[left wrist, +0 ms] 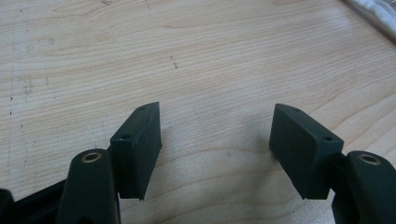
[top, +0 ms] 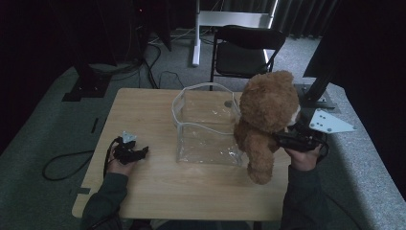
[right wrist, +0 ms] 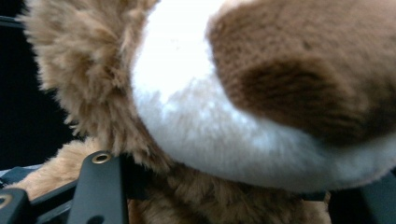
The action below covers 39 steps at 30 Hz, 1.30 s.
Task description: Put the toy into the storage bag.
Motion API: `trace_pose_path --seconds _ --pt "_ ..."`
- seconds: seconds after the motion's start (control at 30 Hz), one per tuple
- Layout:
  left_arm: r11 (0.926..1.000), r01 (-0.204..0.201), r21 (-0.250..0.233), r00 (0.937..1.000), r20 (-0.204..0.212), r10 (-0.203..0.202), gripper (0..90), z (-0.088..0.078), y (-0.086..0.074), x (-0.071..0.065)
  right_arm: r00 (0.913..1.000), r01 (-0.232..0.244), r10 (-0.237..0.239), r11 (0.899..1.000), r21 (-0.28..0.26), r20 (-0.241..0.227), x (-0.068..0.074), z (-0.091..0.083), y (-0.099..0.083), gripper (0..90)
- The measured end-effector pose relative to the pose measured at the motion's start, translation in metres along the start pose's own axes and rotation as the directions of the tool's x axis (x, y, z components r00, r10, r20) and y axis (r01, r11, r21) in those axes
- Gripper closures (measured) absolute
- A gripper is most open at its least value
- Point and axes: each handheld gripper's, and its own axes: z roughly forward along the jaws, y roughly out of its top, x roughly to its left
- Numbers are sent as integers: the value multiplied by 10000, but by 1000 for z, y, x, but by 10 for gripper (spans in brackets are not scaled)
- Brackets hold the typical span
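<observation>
Brown teddy bear (top: pixel 266 115) clamped in right hand-held gripper (top: pixel 287 139), above table (top: pixel 143 115).

Left gripper (top: pixel 141 153) jaws apart, right gripper (top: pixel 280 138) jaws clamped.

A wooden tabletop (top: pixel 158 182) stands on grey carpet (top: pixel 43 139) — behind it a black folding chair (top: pixel 246 50).
</observation>
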Motion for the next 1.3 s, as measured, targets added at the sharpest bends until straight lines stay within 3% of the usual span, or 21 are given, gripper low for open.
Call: trace_pose_path --seconds 0.3,1.3 --pt "10000 -6 6 10000 3 6 346 0 0 0 9998 142 -142 9999 -38 146 -8 5 10 368" --pt "10000 13 13 10000 -2 -13 343 0 0 0 9968 -209 208 9998 3 771 -48 16 25 368"
